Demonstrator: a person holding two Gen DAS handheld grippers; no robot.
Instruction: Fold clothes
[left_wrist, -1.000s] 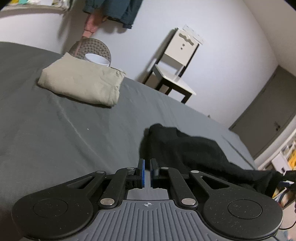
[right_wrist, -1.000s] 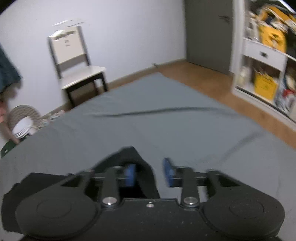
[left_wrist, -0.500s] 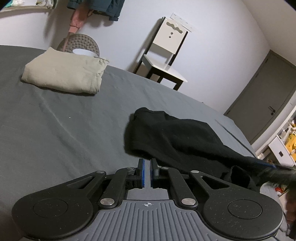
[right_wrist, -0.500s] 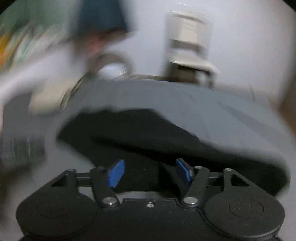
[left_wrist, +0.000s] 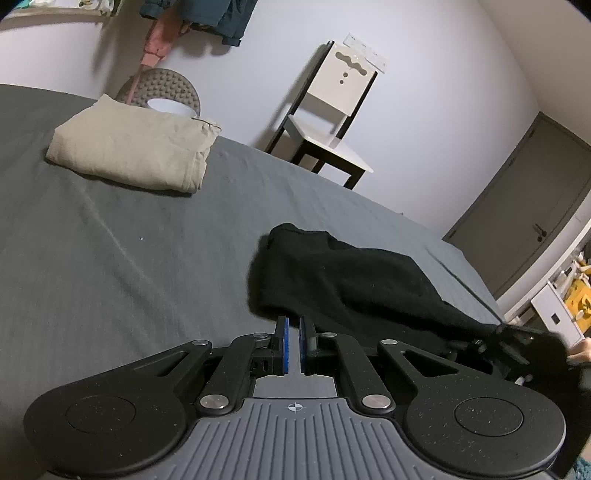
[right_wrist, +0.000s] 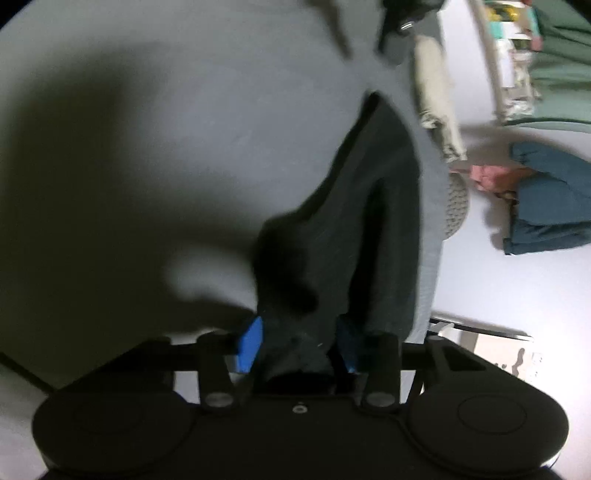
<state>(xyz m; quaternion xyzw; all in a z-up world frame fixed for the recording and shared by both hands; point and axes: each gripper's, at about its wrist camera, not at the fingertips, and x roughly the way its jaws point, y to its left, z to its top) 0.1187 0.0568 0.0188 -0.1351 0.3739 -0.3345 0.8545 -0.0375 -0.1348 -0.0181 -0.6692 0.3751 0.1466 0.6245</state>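
Observation:
A black garment (left_wrist: 351, 280) lies crumpled on the grey bed sheet (left_wrist: 92, 258), just ahead of my left gripper (left_wrist: 291, 332). That gripper is shut with nothing between its blue pads and hovers low over the sheet. In the right wrist view, my right gripper (right_wrist: 299, 343) has closed on one end of the black garment (right_wrist: 369, 221), which stretches away from the pads in a long fold. The view is rolled sideways and blurred. In the left wrist view the right gripper (left_wrist: 498, 343) shows dimly at the garment's right end.
A folded beige garment (left_wrist: 133, 151) rests on the far left of the bed. Beyond the bed stand a white chair (left_wrist: 332, 122), a round knobbly cushion (left_wrist: 162, 85) and hanging clothes (left_wrist: 229, 18). A grey door (left_wrist: 535, 229) and shelves (left_wrist: 569, 299) are at the right.
My right gripper swung round and rolled sideways, its pads closing on the black garment's end and pulling it long. The left gripper stayed shut and shifted only slightly.

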